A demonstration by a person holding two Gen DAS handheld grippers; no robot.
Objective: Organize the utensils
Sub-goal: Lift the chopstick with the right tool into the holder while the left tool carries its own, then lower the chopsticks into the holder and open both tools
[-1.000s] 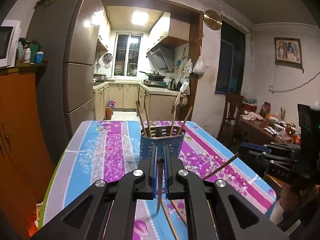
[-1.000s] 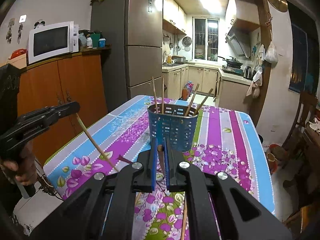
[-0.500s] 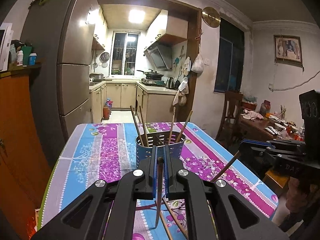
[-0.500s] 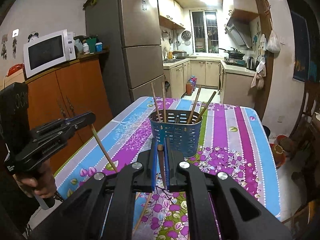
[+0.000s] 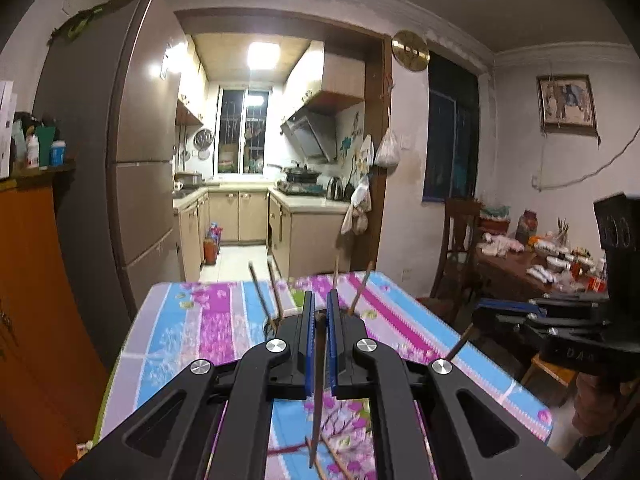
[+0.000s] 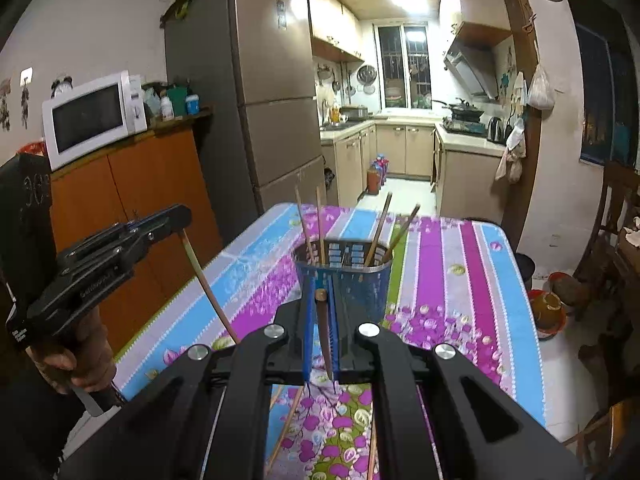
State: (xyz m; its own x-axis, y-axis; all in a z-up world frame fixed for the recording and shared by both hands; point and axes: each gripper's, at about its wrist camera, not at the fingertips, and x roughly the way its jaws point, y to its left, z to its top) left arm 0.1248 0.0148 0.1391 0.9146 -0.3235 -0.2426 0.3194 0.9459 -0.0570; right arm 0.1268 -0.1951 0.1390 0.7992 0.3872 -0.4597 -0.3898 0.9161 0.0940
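Note:
A blue perforated utensil holder stands on the striped floral tablecloth with several wooden chopsticks upright in it. My right gripper is shut on a brown chopstick that hangs down, just before the holder. My left gripper is shut on another chopstick; it also shows in the right wrist view at left, raised above the table's left side, its chopstick slanting down. In the left wrist view the holder is mostly hidden behind the fingers; chopstick tops stick up.
Loose chopsticks lie on the cloth near the front edge. A fridge and an orange cabinet with a microwave stand left. A wooden chair and a cluttered side table stand right.
Both grippers have risen with their chopsticks; the views tilted up, so the holder sits lower and nearer the fingers. The right gripper moved closer to the holder.

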